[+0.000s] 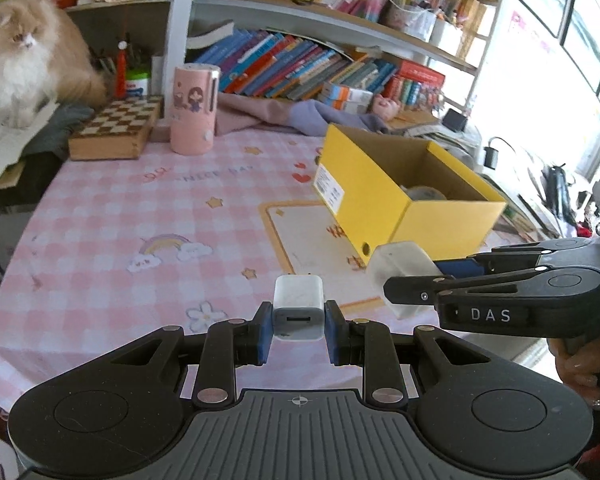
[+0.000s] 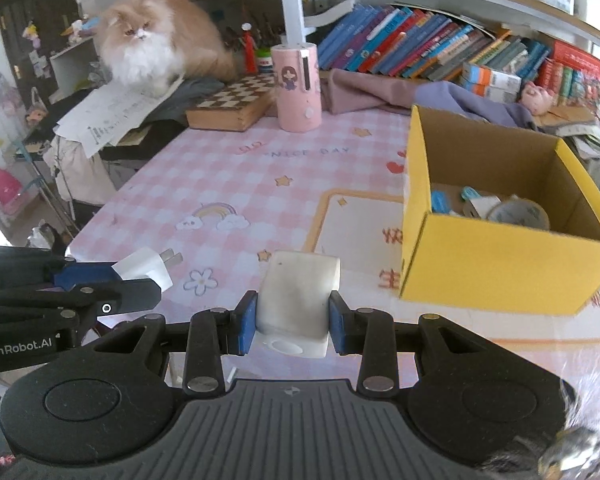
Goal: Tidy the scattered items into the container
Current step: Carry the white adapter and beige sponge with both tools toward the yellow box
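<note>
Here, both tongs loaded — left tongs (image 1: 298,322) on charger (image 1: 299,306), right tongs (image 2: 293,322) on block (image 2: 296,300), box rim (image 2: 500,222) near

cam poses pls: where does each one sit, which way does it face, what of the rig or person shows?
Left wrist: on the left gripper, looking forward along its fingers over the table; it grips a charger; the right gripper enters from the right, hand below it.
Right wrist: on the right gripper, facing the same way; it grips a white block; the left gripper enters from the left.
Shared: yellow box, pink cup, chessboard, cat, bookshelf.
</note>
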`<state>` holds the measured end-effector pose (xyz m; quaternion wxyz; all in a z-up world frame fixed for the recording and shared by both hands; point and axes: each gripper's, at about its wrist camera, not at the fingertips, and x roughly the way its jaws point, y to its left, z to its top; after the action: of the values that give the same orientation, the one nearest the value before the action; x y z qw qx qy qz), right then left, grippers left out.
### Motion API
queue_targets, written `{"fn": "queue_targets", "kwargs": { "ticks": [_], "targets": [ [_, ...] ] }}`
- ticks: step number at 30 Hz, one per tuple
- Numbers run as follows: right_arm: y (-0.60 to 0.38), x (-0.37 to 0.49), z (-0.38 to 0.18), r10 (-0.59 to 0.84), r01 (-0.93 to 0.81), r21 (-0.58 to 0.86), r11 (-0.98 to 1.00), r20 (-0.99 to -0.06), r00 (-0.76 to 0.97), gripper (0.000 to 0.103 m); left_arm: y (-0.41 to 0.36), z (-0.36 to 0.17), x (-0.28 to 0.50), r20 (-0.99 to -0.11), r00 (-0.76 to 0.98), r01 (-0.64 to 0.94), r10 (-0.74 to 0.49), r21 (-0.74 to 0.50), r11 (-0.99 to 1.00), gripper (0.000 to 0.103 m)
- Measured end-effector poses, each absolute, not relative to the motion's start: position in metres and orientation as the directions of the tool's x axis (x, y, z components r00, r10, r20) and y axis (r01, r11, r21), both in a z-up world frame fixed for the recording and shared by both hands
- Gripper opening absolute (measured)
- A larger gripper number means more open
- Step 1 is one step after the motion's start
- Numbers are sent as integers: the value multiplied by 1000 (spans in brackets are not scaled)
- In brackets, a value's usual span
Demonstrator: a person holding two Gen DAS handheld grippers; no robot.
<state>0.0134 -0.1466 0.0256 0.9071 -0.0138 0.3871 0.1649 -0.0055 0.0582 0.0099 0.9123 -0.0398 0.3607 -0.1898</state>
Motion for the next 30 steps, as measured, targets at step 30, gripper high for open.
{"fn": "queue_targets", "kwargs": {
  "ticks": [30],
  "targets": [
    [-225, -47, 21, 75, -3, 103, 995, -700, 710, 34, -25, 7, -6, -637, 526, 602, -564, -190, 776, 25]
  ]
}}
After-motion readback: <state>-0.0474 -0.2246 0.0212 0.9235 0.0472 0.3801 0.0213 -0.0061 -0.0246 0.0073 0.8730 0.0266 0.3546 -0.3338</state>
